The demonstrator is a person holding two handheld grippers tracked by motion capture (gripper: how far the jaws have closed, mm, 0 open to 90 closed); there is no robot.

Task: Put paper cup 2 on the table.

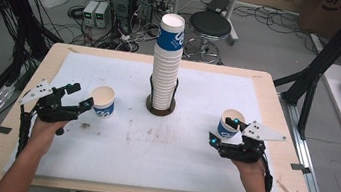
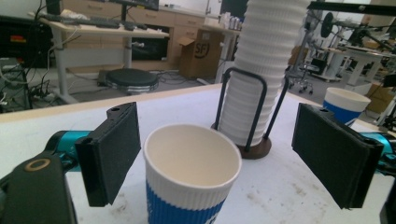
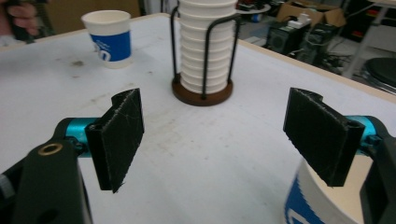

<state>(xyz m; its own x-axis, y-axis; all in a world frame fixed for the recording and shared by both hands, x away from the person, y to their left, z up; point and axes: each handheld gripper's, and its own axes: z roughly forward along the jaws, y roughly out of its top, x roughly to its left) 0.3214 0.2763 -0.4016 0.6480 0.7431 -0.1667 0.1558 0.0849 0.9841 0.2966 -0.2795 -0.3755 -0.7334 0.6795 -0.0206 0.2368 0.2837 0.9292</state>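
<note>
A tall stack of white paper cups (image 1: 166, 70) stands in a black wire holder at the table's middle; it rises behind the jaws in the left gripper view (image 2: 261, 70) and the right gripper view (image 3: 208, 46). A single blue-and-white cup (image 1: 103, 101) stands upright at the left. My left gripper (image 1: 82, 96) is open beside it, and the cup (image 2: 191, 172) sits between the pads with a gap on each side. Another such cup (image 1: 229, 115) stands at the right. My right gripper (image 1: 224, 130) is open, one jaw above this cup's mouth (image 3: 322, 200), the other well apart.
A white mat (image 1: 151, 144) covers most of the wooden table (image 1: 270, 90). The holder's round brown base (image 3: 201, 95) sits on it. Black frame posts stand off the table's left and right, with a stool (image 1: 210, 25) and electronics on the floor behind.
</note>
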